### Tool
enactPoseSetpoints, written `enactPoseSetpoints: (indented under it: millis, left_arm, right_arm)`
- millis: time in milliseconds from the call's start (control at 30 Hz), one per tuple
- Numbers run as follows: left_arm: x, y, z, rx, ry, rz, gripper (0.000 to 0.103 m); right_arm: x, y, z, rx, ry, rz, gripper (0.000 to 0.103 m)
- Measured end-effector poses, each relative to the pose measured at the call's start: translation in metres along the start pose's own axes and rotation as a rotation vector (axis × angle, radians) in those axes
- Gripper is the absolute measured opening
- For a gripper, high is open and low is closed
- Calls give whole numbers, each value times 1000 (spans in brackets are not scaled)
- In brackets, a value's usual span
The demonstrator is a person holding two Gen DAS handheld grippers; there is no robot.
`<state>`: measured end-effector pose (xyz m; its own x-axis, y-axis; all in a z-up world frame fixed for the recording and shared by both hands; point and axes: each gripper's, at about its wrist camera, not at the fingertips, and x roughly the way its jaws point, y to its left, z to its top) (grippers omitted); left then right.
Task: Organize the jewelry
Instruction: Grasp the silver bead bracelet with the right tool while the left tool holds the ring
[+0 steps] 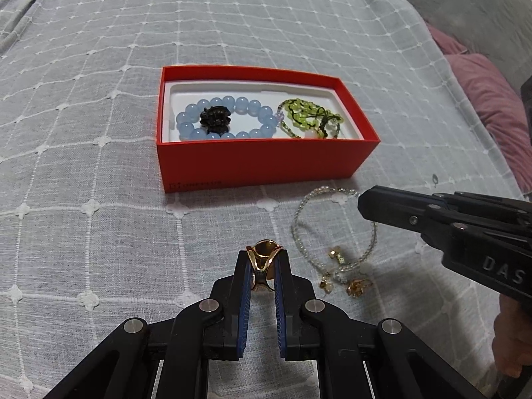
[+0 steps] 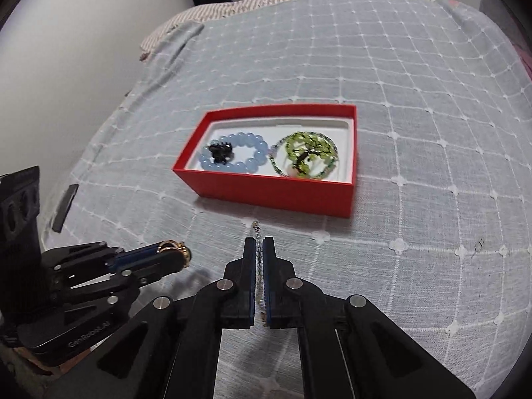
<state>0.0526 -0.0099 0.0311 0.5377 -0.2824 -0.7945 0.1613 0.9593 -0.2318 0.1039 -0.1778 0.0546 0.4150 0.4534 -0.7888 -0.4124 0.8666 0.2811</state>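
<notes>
Jewelry is split between the red box (image 1: 266, 163), where a blue bead bracelet (image 1: 229, 118) and a green bead strand (image 1: 311, 118) already lie in the white tray, and the bed (image 1: 83, 166) in front of it. Left claw (image 1: 264, 259) pinches a gold ring (image 1: 262, 262) upright, ready to carry. Right claw (image 2: 259, 249) is closed on the clear bead bracelet (image 1: 332, 229), whose charm end trails on the quilt.

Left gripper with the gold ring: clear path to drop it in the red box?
Probably yes. The left gripper holds the gold ring just short of the red box, which lies open-topped straight ahead. Nothing stands between; the right gripper is off to the side.
</notes>
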Motion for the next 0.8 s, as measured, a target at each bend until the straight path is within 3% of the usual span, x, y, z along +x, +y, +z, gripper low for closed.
enactPoseSetpoints:
  millis: [367,800]
  left_arm:
    - [-5,3,4,-4,-24,-13,7]
    - [-19,21,42,-45,-137,-65,7]
  right_arm:
    - [-18,7,5,-19,-38,50,3]
    - [-44,-7,35,12,-134,117,3]
